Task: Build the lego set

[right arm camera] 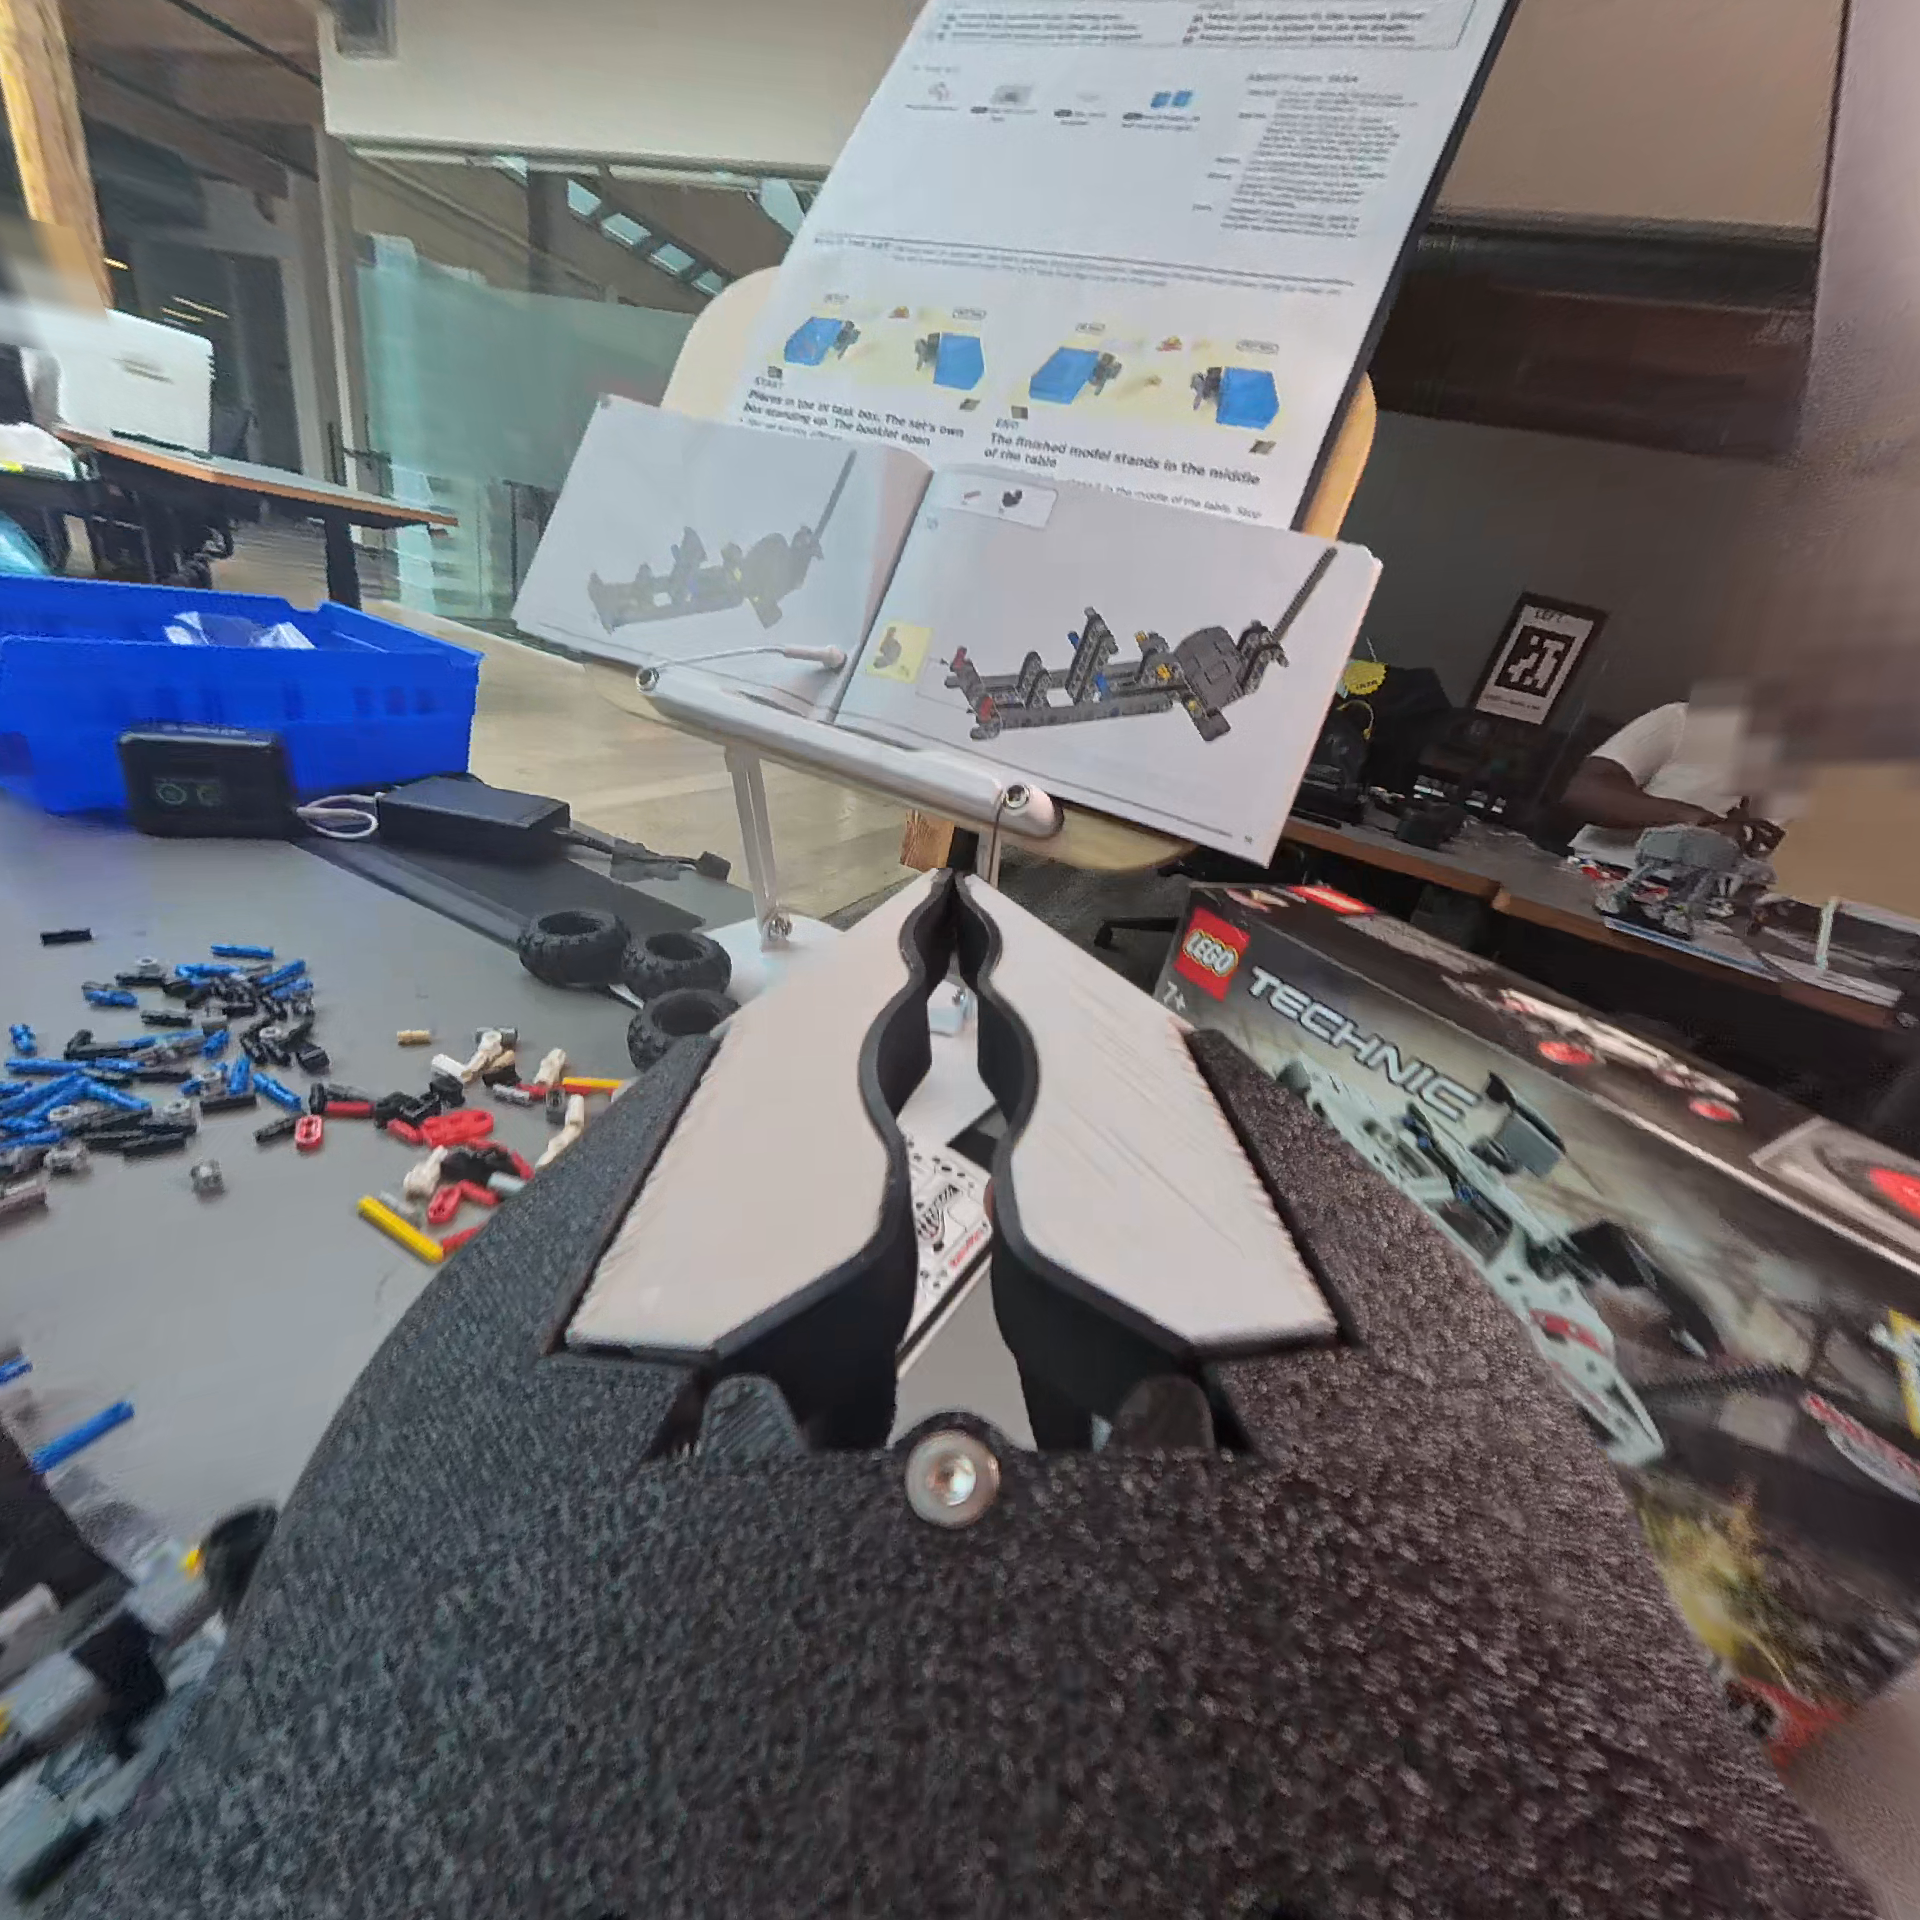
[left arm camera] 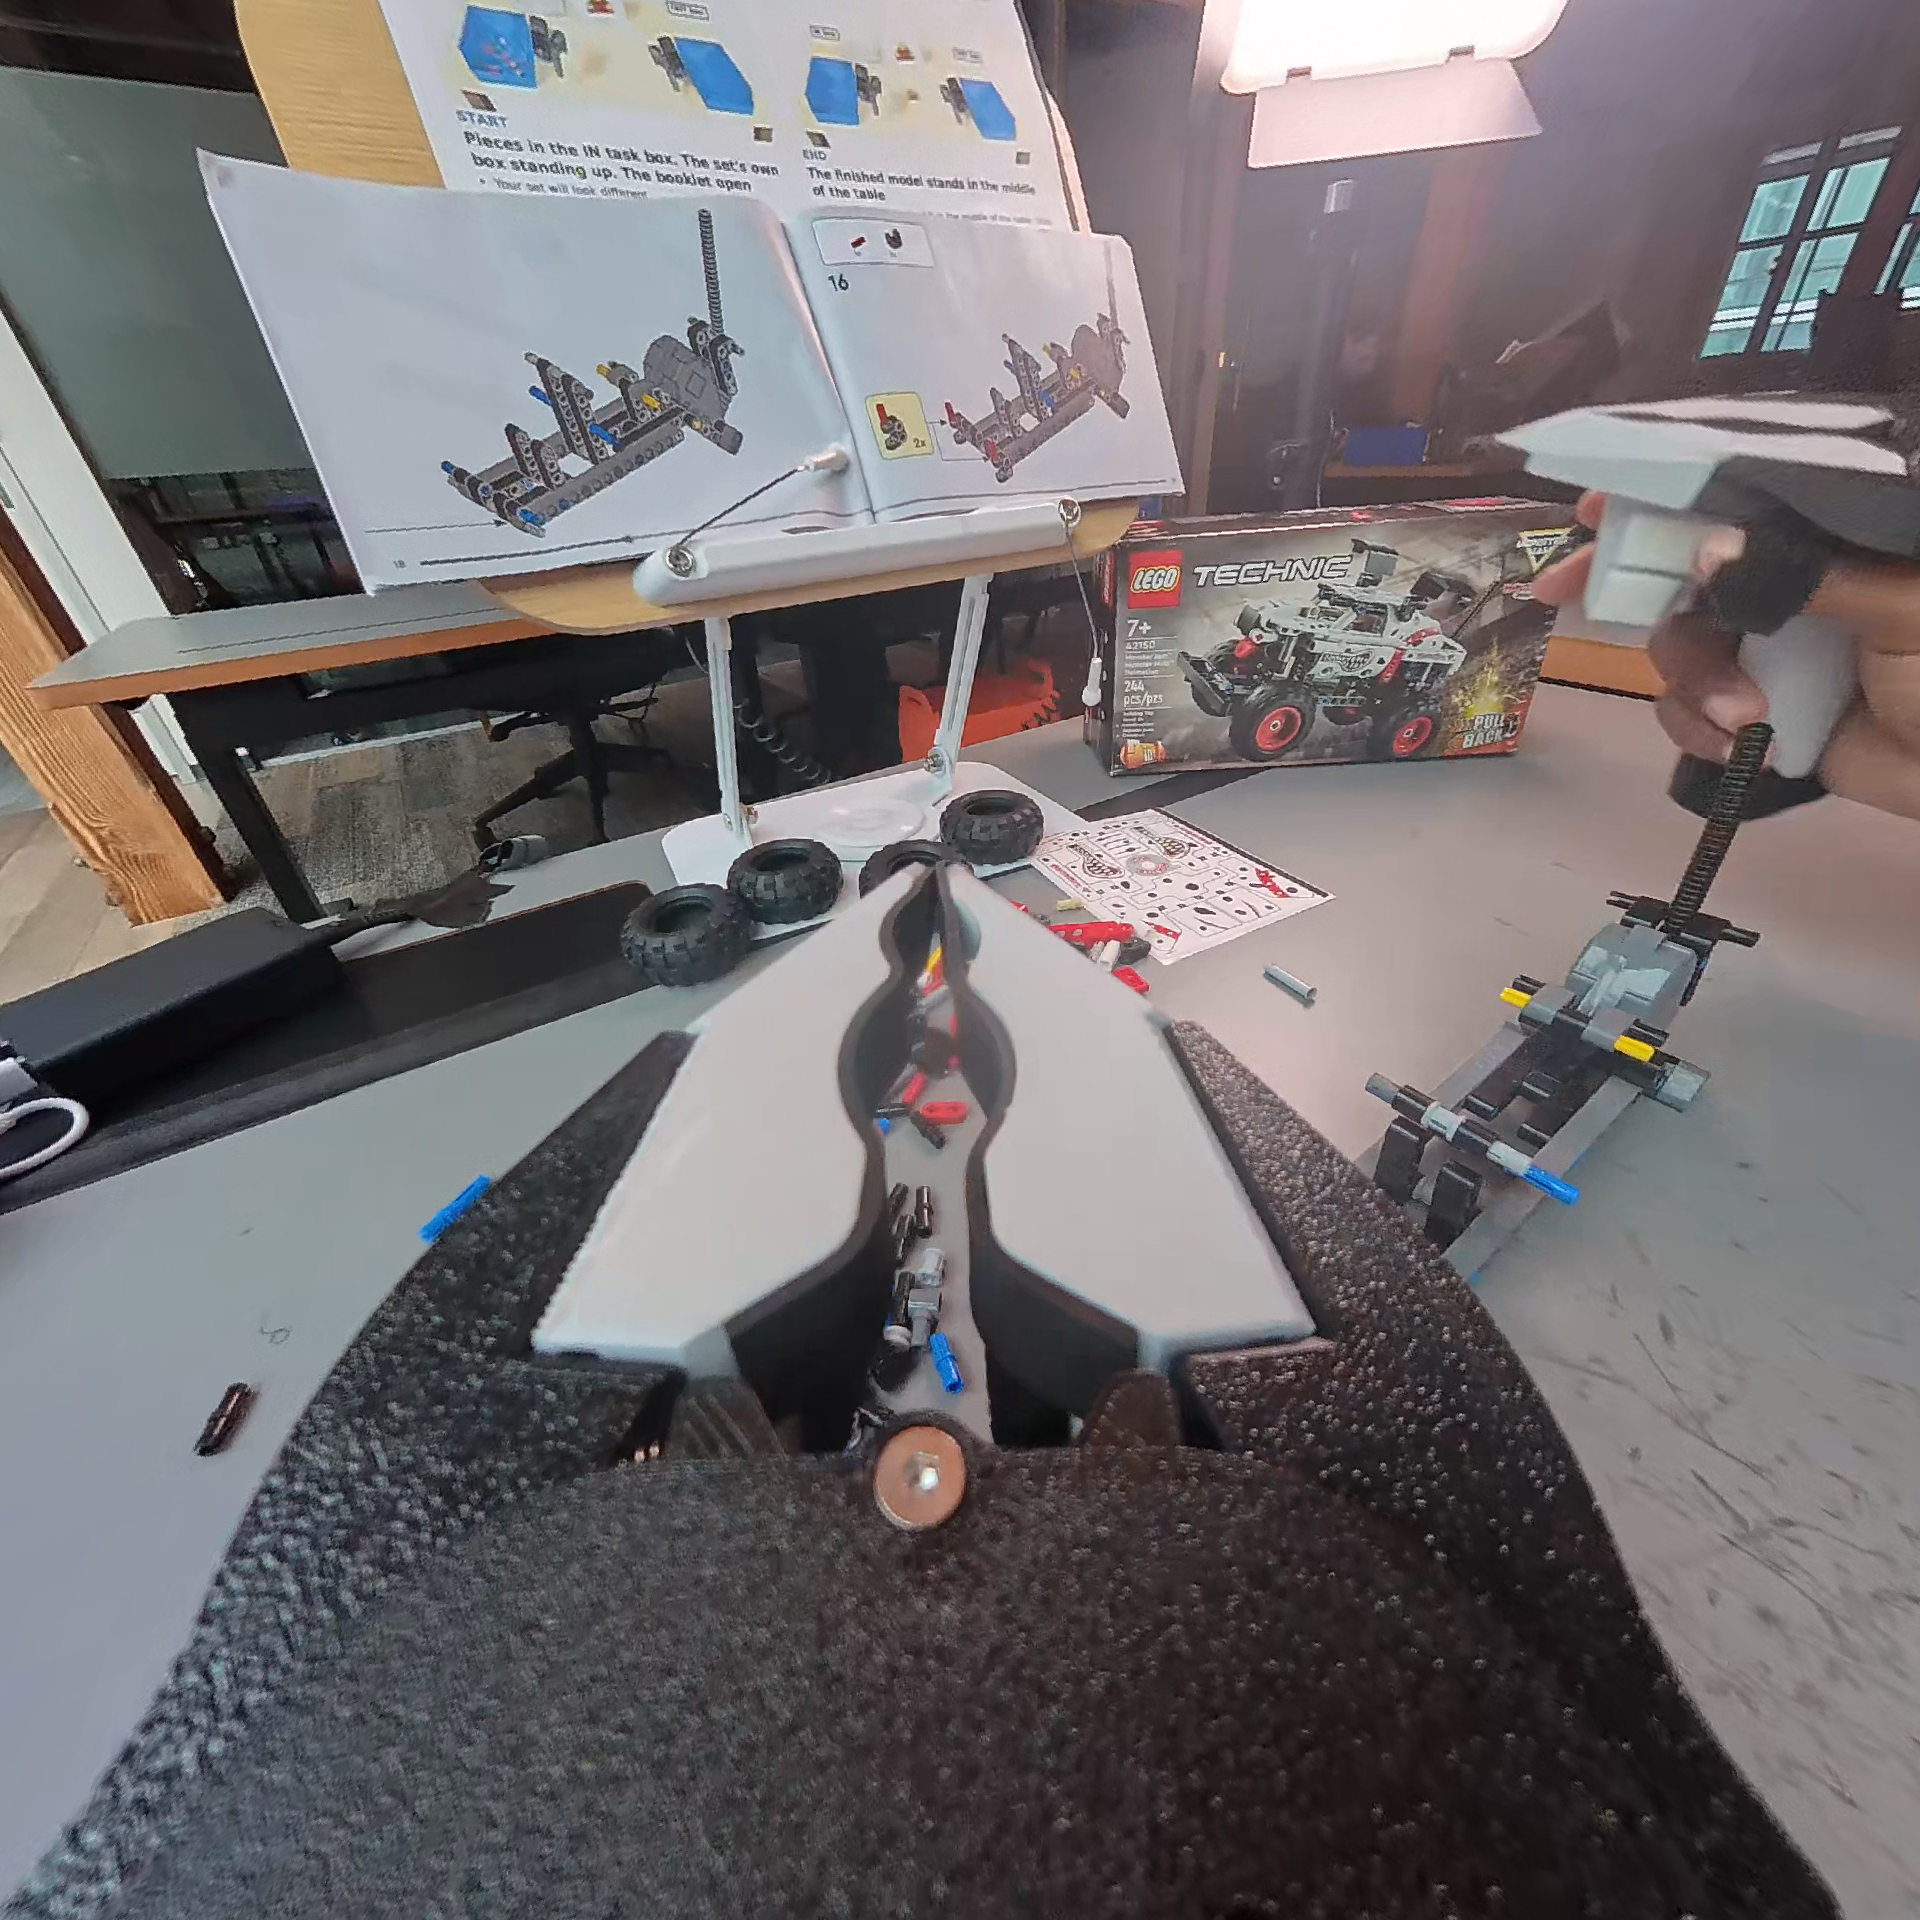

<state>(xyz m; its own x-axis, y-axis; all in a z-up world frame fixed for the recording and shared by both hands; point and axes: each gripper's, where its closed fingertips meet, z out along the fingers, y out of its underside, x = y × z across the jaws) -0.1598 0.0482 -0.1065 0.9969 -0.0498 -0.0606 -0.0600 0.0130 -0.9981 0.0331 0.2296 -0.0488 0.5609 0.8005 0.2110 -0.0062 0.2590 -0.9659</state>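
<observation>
Nearest: our left gripper (left arm camera: 940,883), tips shut on nothing, pebbled black housing, smooth grey fingers. Beneath it, small hard plastic pins (left arm camera: 925,1112), light and prone to skidding on the grey table (left arm camera: 1558,1558). Right edge: the chassis (left arm camera: 1538,1081), stiff studded beams; we judged the frame the safest hold, not its thin ribbed axle (left arm camera: 1720,821). Right gripper (right arm camera: 954,883) empty, closed. Farther: knobbly rubber tyres (left arm camera: 784,878), glossy set box (left arm camera: 1320,634), booklet (left arm camera: 686,374).

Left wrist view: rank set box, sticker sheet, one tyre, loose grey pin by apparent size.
1. Set box, largest, though farthest back.
2. Sticker sheet.
3. Tyre; a close call with the sheet, since the sheet lies flat and foreshortened.
4. Grey pin, clearly smallest.
</observation>
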